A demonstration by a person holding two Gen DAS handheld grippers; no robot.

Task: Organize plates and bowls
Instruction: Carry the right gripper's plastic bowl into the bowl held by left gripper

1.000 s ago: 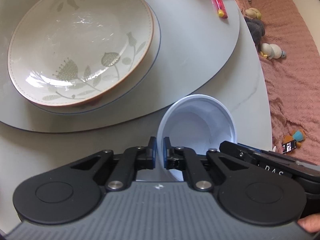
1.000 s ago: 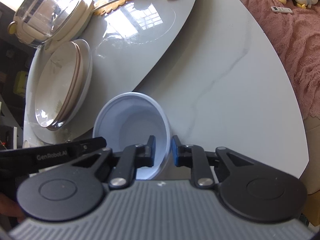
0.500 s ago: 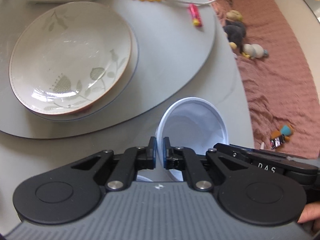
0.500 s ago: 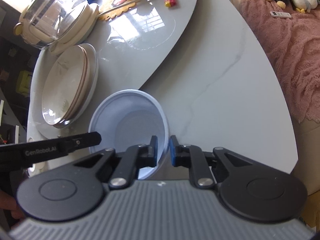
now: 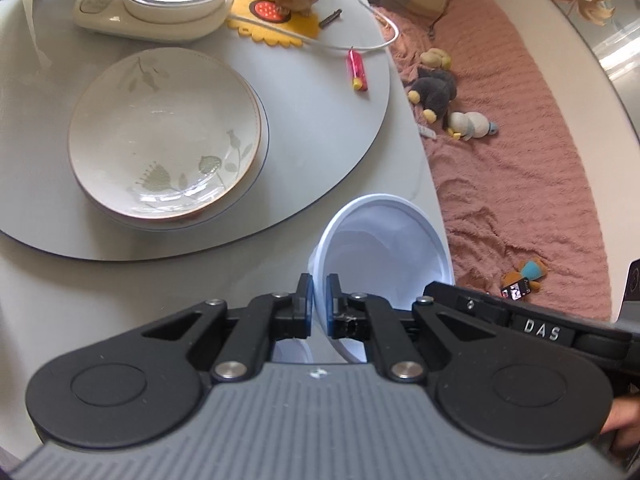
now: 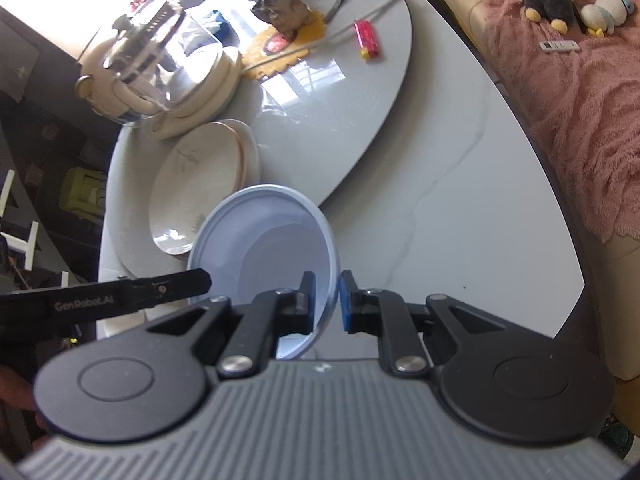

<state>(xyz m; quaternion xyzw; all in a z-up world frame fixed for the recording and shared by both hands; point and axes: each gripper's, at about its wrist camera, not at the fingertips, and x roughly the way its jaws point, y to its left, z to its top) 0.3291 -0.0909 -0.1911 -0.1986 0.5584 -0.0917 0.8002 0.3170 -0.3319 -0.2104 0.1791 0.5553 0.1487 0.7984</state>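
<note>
Bowl (image 5: 384, 256) held between both our hand-held grippers
We pinch its rim with the left hand-held gripper (image 5: 318, 306) and right hand-held gripper (image 6: 325, 300), tilted above the tabletop (image 6: 460, 208) near the stacked plates (image 5: 164, 136).

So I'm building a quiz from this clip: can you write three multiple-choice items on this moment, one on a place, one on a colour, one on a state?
1. Where does the flowered plate sit?
A. on the round turntable
B. on the pink blanket
C. inside the bowl

2. What colour is the bowl being held?
A. dark green
B. pale blue-white
C. black

3. How is that bowl held?
A. lying loose on the table
B. by one gripper only
C. the left gripper and the right gripper each pinch its rim

Key: 1 A, the plate rests on the raised grey disc; 2 B, its wall shows pale blue; 3 C, each wrist view shows pads either side of the rim.
</note>
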